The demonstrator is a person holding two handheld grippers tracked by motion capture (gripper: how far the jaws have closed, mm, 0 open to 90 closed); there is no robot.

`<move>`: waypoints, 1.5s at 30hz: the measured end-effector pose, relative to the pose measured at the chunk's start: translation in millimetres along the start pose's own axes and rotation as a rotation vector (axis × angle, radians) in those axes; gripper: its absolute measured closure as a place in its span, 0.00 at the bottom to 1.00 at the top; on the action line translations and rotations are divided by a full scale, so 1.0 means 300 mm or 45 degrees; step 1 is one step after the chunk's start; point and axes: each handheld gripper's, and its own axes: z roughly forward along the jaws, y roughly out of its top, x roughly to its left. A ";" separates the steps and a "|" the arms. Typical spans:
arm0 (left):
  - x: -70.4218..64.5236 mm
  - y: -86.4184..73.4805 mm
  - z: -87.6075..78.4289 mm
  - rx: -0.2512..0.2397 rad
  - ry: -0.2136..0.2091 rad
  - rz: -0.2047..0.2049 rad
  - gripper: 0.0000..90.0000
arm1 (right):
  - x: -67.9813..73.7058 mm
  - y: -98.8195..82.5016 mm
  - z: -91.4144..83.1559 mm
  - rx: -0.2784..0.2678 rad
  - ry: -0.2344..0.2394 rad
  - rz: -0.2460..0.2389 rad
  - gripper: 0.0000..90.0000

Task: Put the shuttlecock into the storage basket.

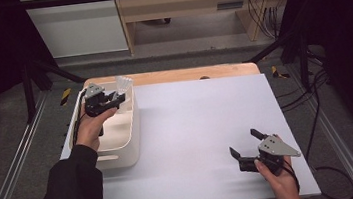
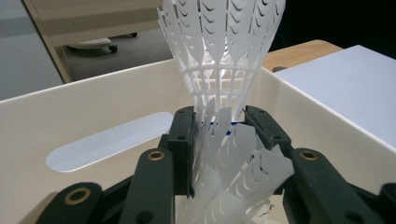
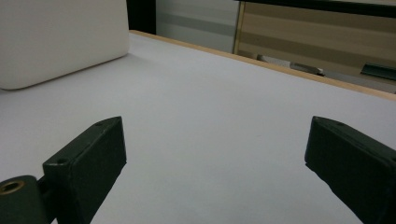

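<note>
A white plastic shuttlecock stands with its skirt up between the jaws of my left gripper, which is shut on its lower part. A second white skirt lies nested below it, close to the camera. All this hangs over the far end of a cream plastic bin at the table's left. My right gripper rests near the front right of the white tabletop, jaws wide open with nothing between them.
The bin has a slot handle in its end wall. A wooden strip borders the table's far edge. Dark frame bars and cables stand to both sides, and a wooden cabinet stands beyond the table.
</note>
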 end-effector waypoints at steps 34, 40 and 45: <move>-0.009 -0.001 0.033 0.006 -0.009 -0.037 0.70 | 0.003 -0.003 0.003 0.011 0.008 -0.001 0.06; -0.007 -0.005 0.038 0.008 -0.022 -0.073 0.67 | 0.005 -0.004 0.005 0.018 0.014 -0.007 0.06; -0.007 -0.007 0.041 0.003 -0.033 -0.099 0.61 | 0.005 -0.005 0.006 0.020 0.015 -0.009 0.06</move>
